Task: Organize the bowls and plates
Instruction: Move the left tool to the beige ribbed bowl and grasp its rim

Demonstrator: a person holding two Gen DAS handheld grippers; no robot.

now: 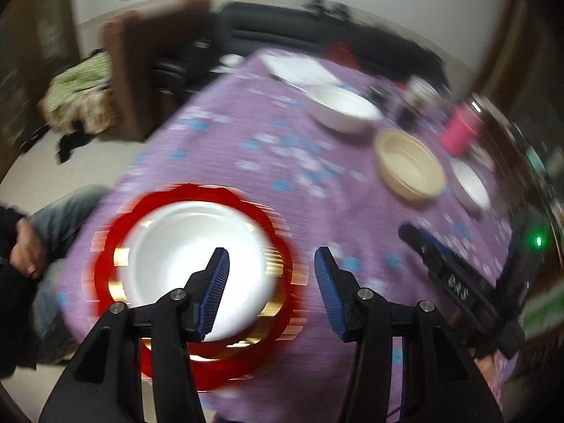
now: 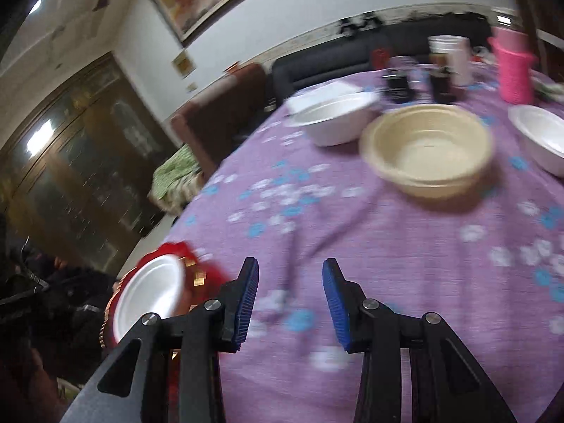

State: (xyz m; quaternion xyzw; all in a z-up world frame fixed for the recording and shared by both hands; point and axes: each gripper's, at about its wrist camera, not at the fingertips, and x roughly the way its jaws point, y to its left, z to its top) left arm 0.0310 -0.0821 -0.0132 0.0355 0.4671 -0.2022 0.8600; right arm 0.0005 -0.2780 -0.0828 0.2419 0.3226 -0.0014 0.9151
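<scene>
Both tongs are released and grasp nothing. The left tongs [image 1: 271,292] hang over the purple flowered tabletop [image 1: 246,148], just beside a white bowl [image 1: 197,268] resting in a red scalloped plate [image 1: 116,246] at the near edge. Farther off sit a beige bowl [image 2: 428,148] between two white bowls [image 2: 335,120], beyond the right tongs [image 2: 290,303]

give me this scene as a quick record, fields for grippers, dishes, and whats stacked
left gripper: open, empty, above red plate
right gripper: open, empty, over tablecloth
red plate: near table edge, white bowl sitting on it
beige bowl: alone, mid table
other white bowls: one behind beige bowl, one to its right
pink cup: far side
</scene>
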